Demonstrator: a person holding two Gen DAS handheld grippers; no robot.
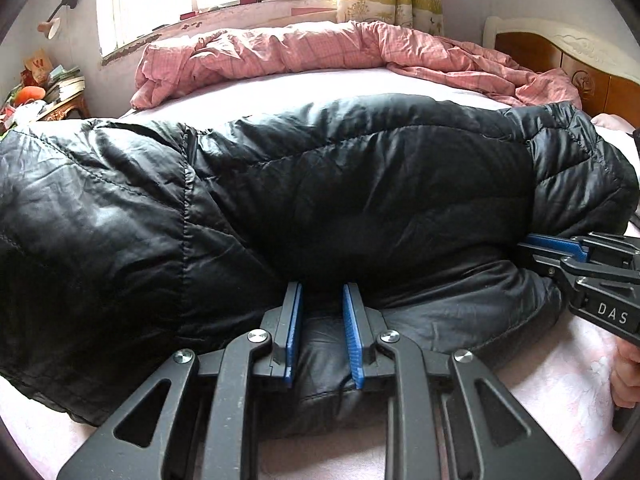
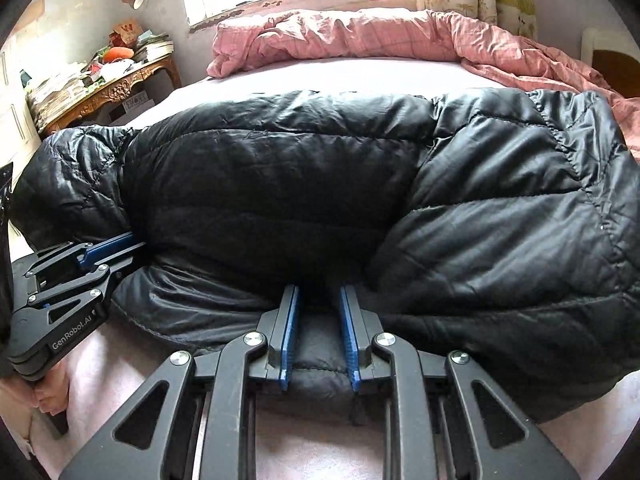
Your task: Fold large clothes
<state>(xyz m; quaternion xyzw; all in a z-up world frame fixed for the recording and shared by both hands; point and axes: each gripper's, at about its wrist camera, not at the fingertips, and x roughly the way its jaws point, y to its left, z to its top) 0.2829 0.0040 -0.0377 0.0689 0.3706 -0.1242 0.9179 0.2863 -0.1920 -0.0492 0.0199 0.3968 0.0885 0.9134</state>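
A large black quilted down jacket (image 1: pixel 320 184) lies across the bed, folded over into a puffy roll. My left gripper (image 1: pixel 322 286) sits at the jacket's near edge, and its blue pads (image 1: pixel 297 320) pinch a flap of the black fabric. My right gripper (image 2: pixel 318 288) holds the same near edge further right, with a fold of the jacket (image 2: pixel 360 184) between its pads (image 2: pixel 347 320). Each gripper also shows in the other's view: the right gripper (image 1: pixel 532 246) at the right margin and the left gripper (image 2: pixel 132 240) at the left margin, both tucked under the roll.
The jacket rests on a pale pink sheet (image 1: pixel 540 380). A crumpled pink quilt (image 1: pixel 304 52) lies along the bed's far side under a window. A cluttered gilt side table (image 2: pixel 120 84) stands at the left, and a wooden headboard (image 1: pixel 580 68) at the right. A person's hand (image 1: pixel 628 368) holds the right tool.
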